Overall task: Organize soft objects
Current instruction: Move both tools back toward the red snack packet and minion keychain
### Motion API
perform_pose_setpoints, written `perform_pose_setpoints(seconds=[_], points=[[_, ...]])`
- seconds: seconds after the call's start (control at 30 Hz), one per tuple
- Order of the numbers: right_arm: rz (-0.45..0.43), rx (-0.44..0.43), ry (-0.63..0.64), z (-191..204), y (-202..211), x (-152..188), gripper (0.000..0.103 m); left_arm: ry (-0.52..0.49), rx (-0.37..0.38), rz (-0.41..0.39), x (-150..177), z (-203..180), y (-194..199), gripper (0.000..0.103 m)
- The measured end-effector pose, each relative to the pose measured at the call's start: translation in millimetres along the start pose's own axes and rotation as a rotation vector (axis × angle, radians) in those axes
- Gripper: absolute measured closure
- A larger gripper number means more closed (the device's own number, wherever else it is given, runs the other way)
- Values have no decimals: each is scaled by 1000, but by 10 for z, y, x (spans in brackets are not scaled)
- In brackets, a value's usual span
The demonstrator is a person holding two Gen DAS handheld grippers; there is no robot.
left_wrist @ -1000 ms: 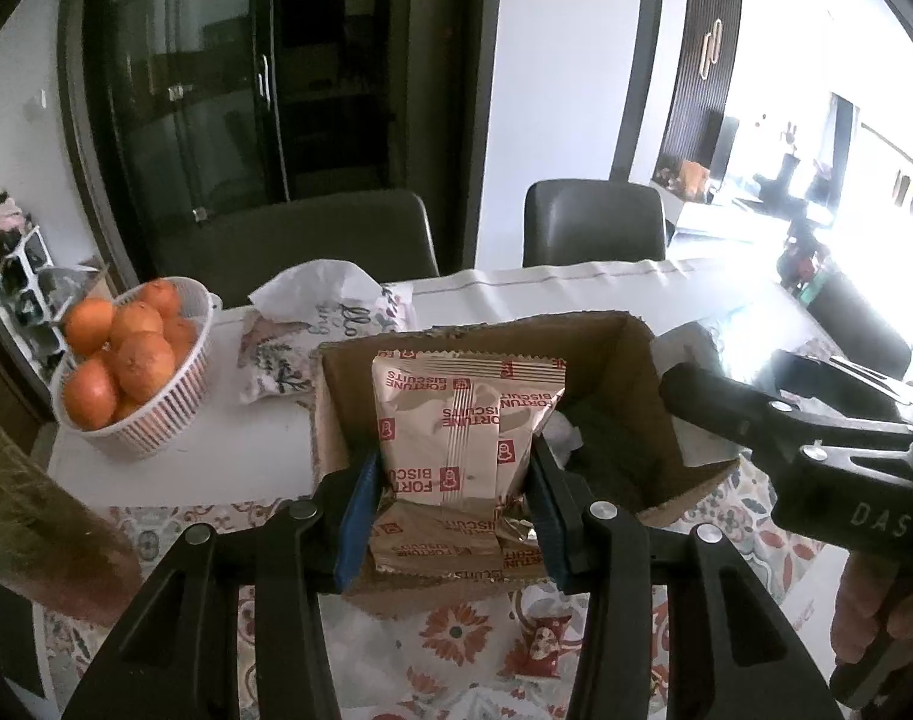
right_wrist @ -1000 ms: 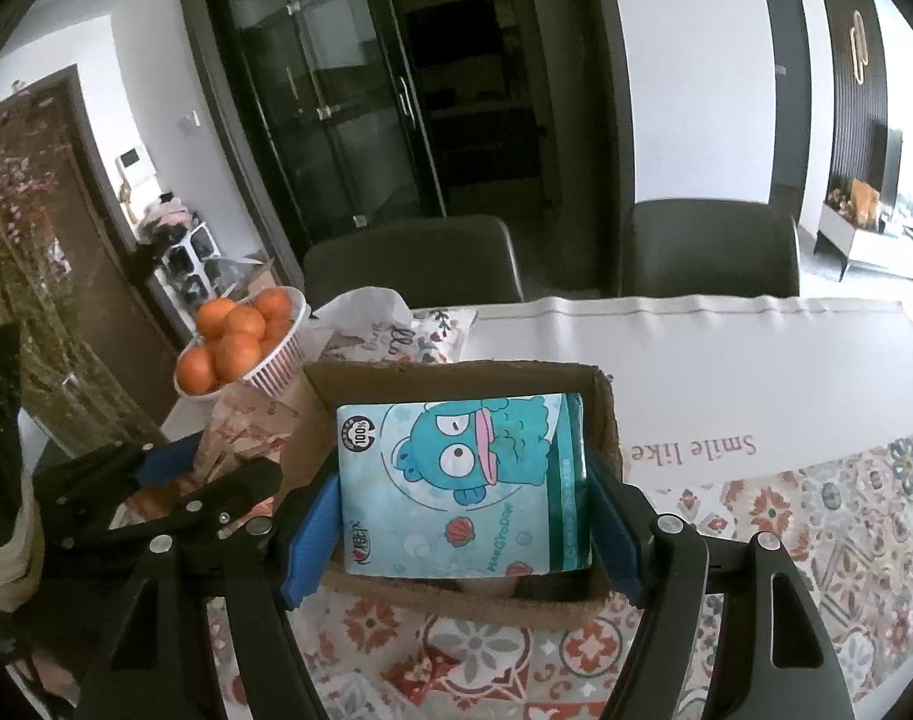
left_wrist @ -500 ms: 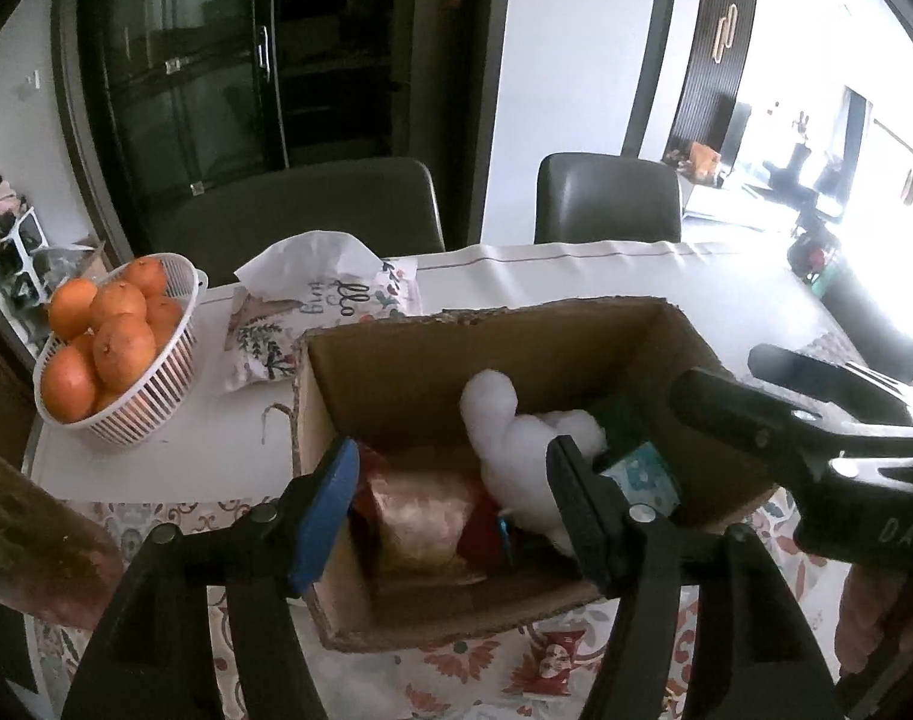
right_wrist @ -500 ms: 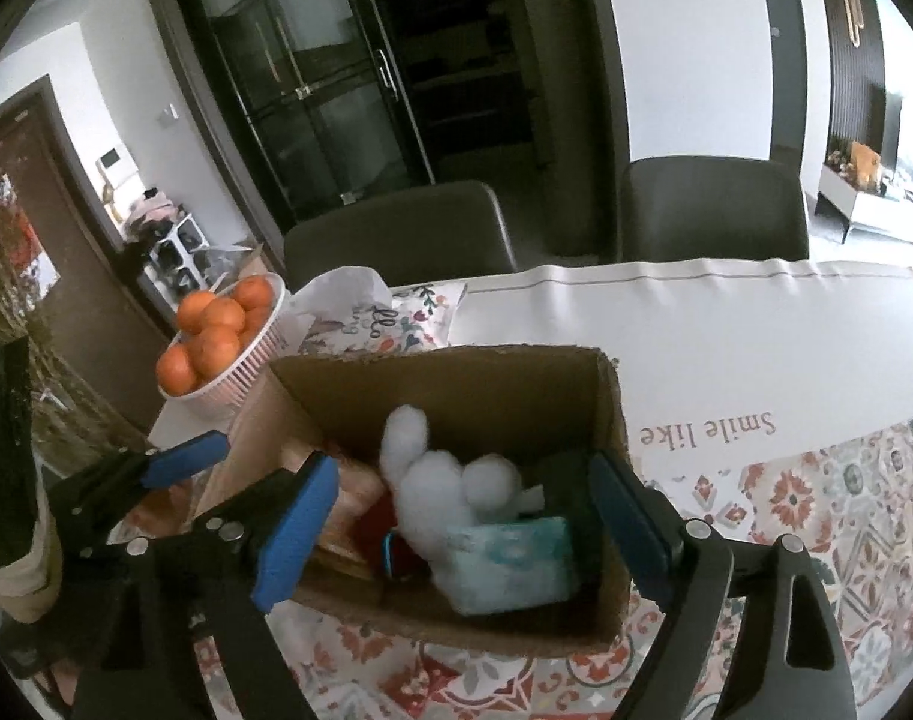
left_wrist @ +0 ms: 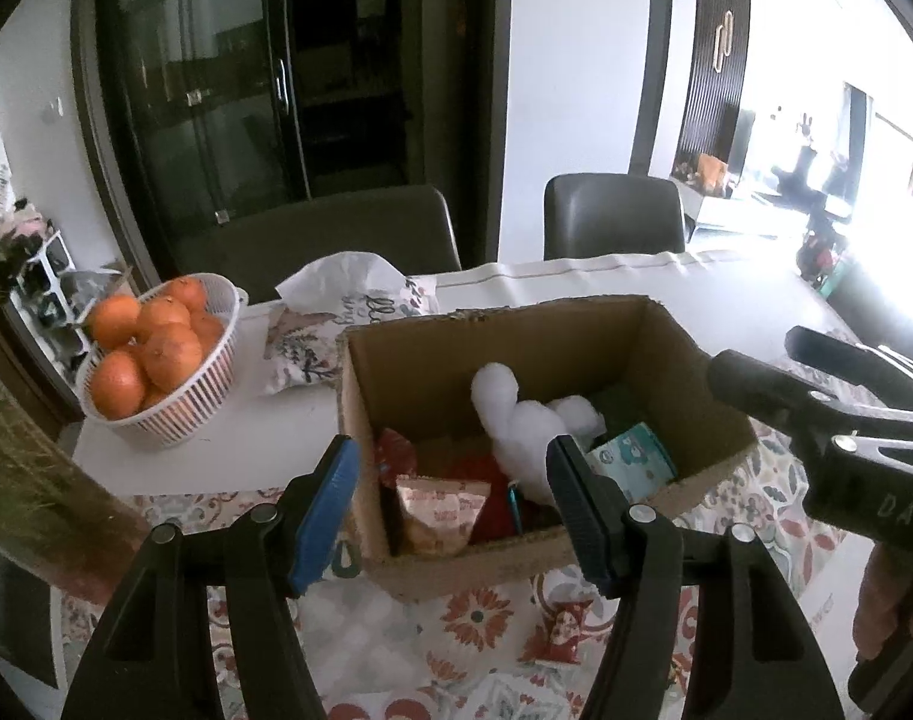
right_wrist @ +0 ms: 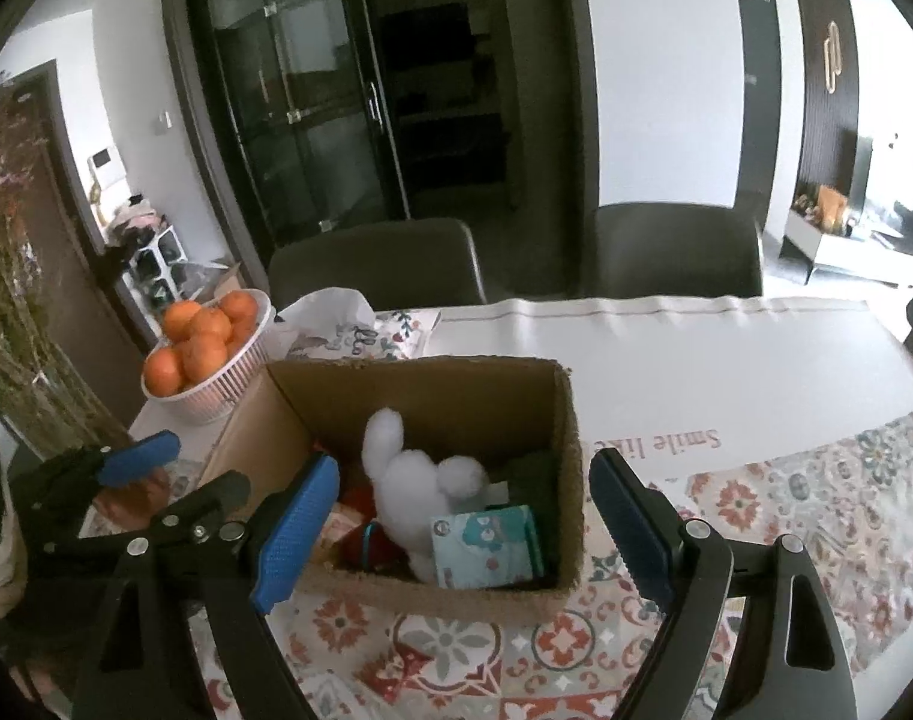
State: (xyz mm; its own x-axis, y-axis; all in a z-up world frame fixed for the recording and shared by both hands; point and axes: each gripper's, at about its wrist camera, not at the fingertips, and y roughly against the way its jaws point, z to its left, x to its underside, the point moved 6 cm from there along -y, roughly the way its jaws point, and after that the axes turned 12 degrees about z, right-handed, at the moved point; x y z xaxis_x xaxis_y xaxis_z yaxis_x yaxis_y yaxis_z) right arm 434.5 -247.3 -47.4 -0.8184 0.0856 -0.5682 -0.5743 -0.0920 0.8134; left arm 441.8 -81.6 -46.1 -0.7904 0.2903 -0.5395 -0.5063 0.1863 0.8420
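Both grippers, left (left_wrist: 450, 498) and right (right_wrist: 462, 528), are hovering with fingers spread over the box (right_wrist: 567, 468), where the soft, light plush (right_wrist: 414, 480) is probably best pinched at its body.

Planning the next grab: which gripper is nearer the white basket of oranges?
Left. The left gripper hangs open over the brown cardboard box's basket-side end; the right gripper hangs open over its far end, farther from the white basket of oranges.

The table (right_wrist: 726, 360) carries a cardboard box (right_wrist: 432, 396), a basket of oranges (right_wrist: 216, 384), and a tissue pack (right_wrist: 360, 336).
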Motion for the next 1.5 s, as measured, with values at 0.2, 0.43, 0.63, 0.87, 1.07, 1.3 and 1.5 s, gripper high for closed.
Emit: perform_pose_setpoints(seconds=[0.2, 0.43, 0.63, 0.87, 1.07, 1.3, 1.5], points=[[-46, 46, -11, -5, 281, 149, 16, -7, -18, -41, 161, -34, 273, 35], [-82, 68, -18, 29, 545, 435, 16, -19, -25, -81, 400, -70, 577, 33], [-93, 76, -43, 49, 722, 704, 17, -45, -34, -119, 579, -122, 760, 30], [-111, 103, -64, 106, 883, 984, 19, -71, -19, -123, 756, -141, 835, 28], [-97, 115, -77, 166, 881, 1234, 23, -94, 0, -106, 941, -148, 765, 28], [-30, 117, -84, 218, 685, 1529, 26, -127, 18, -64, 1144, -186, 594, 28], [36, 125, -79, 218, 472, 1735, 27, -163, 21, -32, 1264, -224, 401, 28]])
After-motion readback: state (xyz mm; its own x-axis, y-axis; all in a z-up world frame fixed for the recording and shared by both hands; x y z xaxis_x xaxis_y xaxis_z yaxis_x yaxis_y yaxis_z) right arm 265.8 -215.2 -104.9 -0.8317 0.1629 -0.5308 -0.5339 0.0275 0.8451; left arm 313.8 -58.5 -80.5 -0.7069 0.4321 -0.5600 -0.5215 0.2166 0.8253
